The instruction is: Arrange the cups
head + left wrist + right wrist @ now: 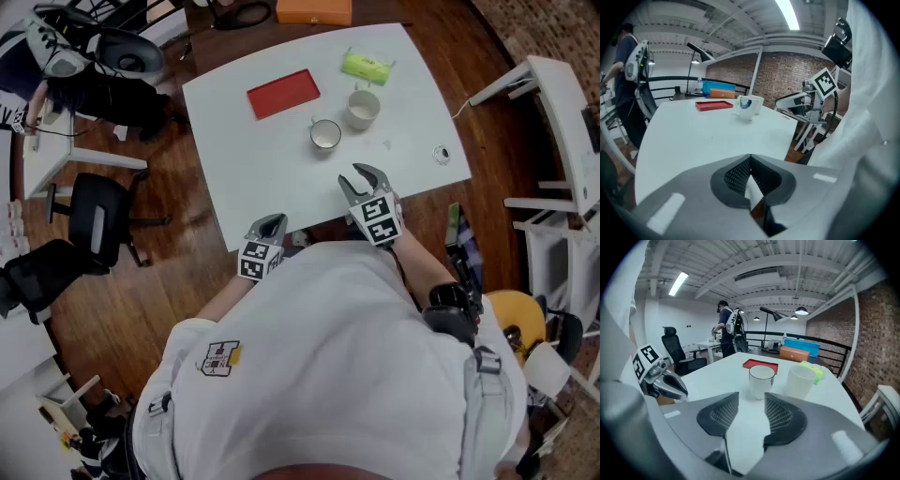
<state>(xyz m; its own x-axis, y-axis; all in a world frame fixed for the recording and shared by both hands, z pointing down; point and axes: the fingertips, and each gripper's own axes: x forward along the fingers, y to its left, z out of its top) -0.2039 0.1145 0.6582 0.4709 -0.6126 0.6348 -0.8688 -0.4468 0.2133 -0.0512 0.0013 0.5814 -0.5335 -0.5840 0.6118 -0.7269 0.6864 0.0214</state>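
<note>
Filling the middle of the head view, one smooth white rectangular table (272, 187) carries everything; one flat red tray (283, 93) lies toward its far side; two grippers follow, each bearing a cube of black-and-white square markers; the right gripper (361, 178) is over the table's near edge, jaws apart around nothing; the left gripper (270, 226), at that edge, has its ribbed pads pressed together, empty; one lime-green oblong object (366, 67) sits near the far right corner; two round cups stand upright right of the tray, near each other but apart: a plain white cup (363, 109), and a dark-rimmed cup (325, 135) straight ahead of the right gripper.
</note>
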